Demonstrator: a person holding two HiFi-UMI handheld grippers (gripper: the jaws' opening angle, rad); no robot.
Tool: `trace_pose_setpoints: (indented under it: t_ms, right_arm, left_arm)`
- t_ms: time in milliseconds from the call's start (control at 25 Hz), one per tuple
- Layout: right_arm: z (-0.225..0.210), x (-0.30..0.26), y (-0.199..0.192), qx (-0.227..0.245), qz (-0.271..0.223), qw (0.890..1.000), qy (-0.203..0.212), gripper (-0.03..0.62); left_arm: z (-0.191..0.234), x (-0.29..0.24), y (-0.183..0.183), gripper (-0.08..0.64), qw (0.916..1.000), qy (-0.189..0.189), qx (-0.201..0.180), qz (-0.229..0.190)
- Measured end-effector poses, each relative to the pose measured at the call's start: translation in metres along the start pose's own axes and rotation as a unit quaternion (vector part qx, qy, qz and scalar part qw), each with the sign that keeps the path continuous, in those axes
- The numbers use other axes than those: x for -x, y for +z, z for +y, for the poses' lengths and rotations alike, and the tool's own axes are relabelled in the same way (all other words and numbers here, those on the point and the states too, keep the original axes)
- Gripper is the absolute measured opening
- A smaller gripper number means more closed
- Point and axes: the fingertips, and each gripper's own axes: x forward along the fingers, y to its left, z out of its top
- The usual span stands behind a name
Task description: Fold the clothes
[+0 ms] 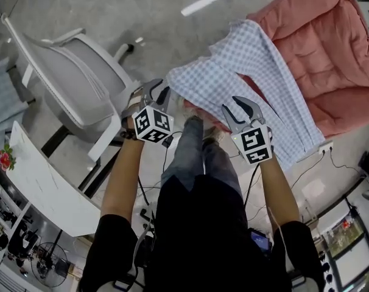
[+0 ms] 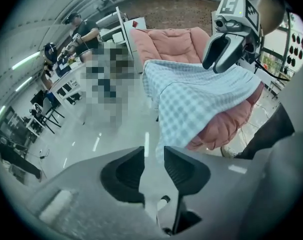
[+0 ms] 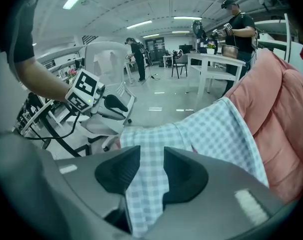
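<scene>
Loads of bare floor (image 1: pixel 142 11) in the upper left of the head view, with just a white office chair (image 1: pixel 81 84) off to the left. The blue checked garment (image 1: pixel 257 72) is draped over the pink cushion (image 1: pixel 330 53) at the upper right, its near edge hanging off. Both forearms reach forward and angle down. The left claw (image 1: pixel 160 89) is slightly parted, with nothing in it, just beside the hem. The right claw (image 1: pixel 228 102) is clamped on the garment's edge.
</scene>
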Motion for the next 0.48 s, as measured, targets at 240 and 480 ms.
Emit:
trace_pose_setpoints:
  t_ms: [240, 480]
  right_arm:
    - [0.01, -0.004, 0.016, 0.013, -0.006, 1.0, 0.01, 0.152]
    - [0.013, -0.001, 0.015, 0.013, -0.018, 1.0, 0.004, 0.152]
  left_arm:
    - [-0.01, 0.014, 0.002, 0.155, 0.9992, -0.025, 0.028, -0.011]
    - [-0.017, 0.023, 0.016, 0.155, 0.9988, -0.031, 0.027, -0.027]
